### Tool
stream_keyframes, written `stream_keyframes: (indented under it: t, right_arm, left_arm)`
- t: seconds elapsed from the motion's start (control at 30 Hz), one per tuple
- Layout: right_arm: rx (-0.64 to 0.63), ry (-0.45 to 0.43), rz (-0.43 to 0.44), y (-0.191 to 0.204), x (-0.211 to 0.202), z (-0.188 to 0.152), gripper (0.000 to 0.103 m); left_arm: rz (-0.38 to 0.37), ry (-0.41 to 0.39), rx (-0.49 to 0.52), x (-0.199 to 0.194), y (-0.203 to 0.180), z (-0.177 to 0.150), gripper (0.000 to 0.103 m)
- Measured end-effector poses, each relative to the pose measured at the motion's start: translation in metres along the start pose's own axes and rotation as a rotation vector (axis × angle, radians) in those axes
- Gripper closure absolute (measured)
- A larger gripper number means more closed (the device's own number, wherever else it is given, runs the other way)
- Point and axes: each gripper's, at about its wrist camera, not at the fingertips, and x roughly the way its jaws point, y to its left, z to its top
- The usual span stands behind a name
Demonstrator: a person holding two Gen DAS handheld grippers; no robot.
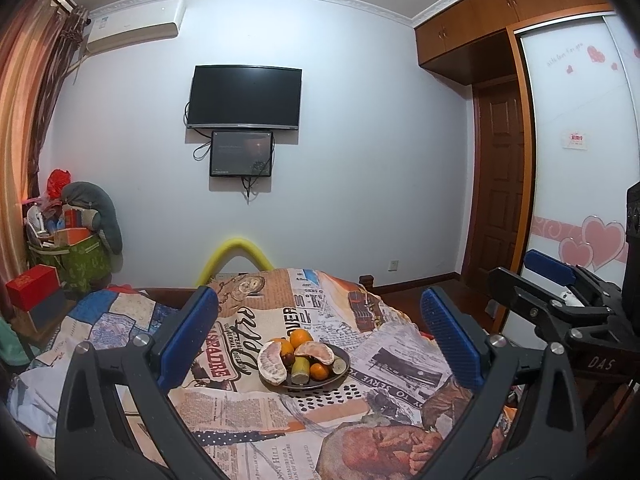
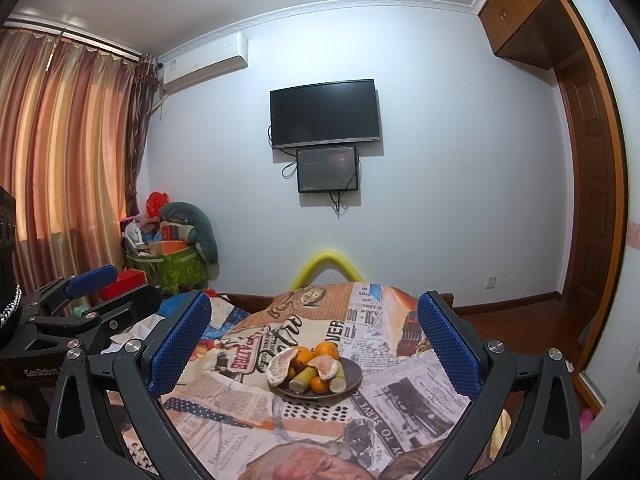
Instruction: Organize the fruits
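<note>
Both grippers idle: left gripper and right gripper each have blue pads spread wide, nothing between them, held well back from the fruit. Each shows up at the edge of the other's view, also spread.

All fruit sits piled on one dark plate on the newspaper-print blanket, dead centre ahead of both cameras. None visible off the plate, so this fits either a finished sort or a pile awaiting one; can't tell which.

On the plate, left view:
- Peeled pomelo segment at 9 o'clock, a second one across the centre. Soft, membrane tears easily; light pinch across the thick back, not the tips.
- Oranges at 12 o'clock, a smaller one at 5. Firm, round, they roll; grip across the equator.
- Pale green stalk piece (sugarcane, probably) at 6. Stiff; clamp mid-length across the cylinder.
- Something dark red under the pomelo, too hidden to name.

Blanket is soft, so the plate may tip under side load. Lift fruit straight up.
</note>
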Motion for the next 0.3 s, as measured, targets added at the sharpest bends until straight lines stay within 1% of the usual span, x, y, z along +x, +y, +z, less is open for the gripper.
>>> stream_keyframes:
  t: [0.3]
  right_arm:
    - [0.0,0.007,-0.001,-0.0023,0.0027,-0.0027,0.0]
  left_arm:
    - [-0.013,0.007,0.001,0.0011,-0.0017,-0.0009,0.0]
